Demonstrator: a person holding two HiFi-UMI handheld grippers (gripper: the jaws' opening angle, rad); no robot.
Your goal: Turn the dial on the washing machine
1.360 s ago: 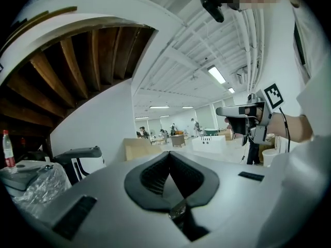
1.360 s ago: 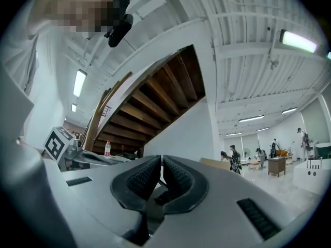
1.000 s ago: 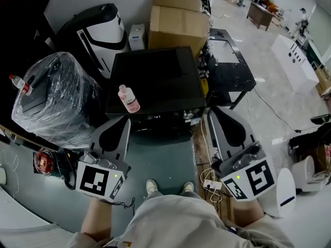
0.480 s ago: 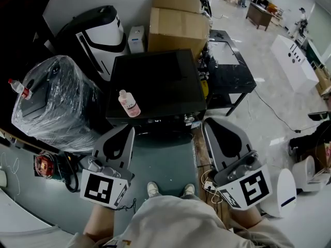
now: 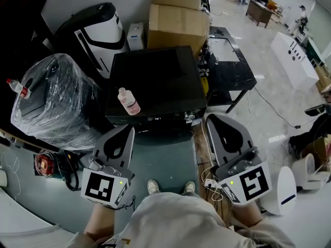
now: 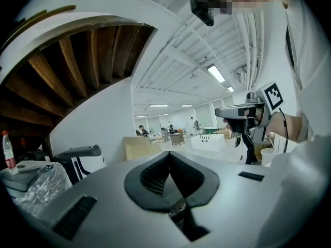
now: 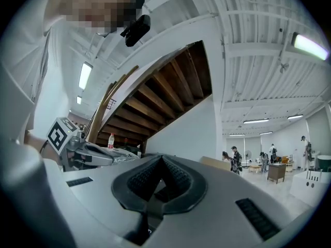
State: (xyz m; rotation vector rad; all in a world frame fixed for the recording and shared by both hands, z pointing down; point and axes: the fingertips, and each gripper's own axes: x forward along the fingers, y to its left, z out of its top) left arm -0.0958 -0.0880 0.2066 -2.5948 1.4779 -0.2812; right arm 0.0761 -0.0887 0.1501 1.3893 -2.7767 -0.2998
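The black washing machine (image 5: 155, 79) stands in front of me in the head view, with a pink bottle (image 5: 127, 99) on its lid. Small silvery knobs (image 5: 188, 116) show along its front edge. My left gripper (image 5: 125, 130) hangs below the machine's front left corner, shut and empty. My right gripper (image 5: 214, 120) is near the front right corner, level with the knobs but apart from them, also shut on nothing. Both gripper views tilt up at the ceiling, with the left gripper (image 6: 169, 155) and the right gripper (image 7: 162, 160) closed.
A plastic-wrapped appliance (image 5: 51, 97) sits to the left, and a black-and-white machine (image 5: 98, 30) stands behind it. Cardboard boxes (image 5: 178, 19) and a black table (image 5: 230, 66) flank the washer's back and right. A power strip (image 5: 211, 184) and a white bin (image 5: 283, 190) lie by my right foot.
Both grippers have shifted only slightly, the left a little to the right and the right a little nearer the washer's front corner. Both jaws stay shut.
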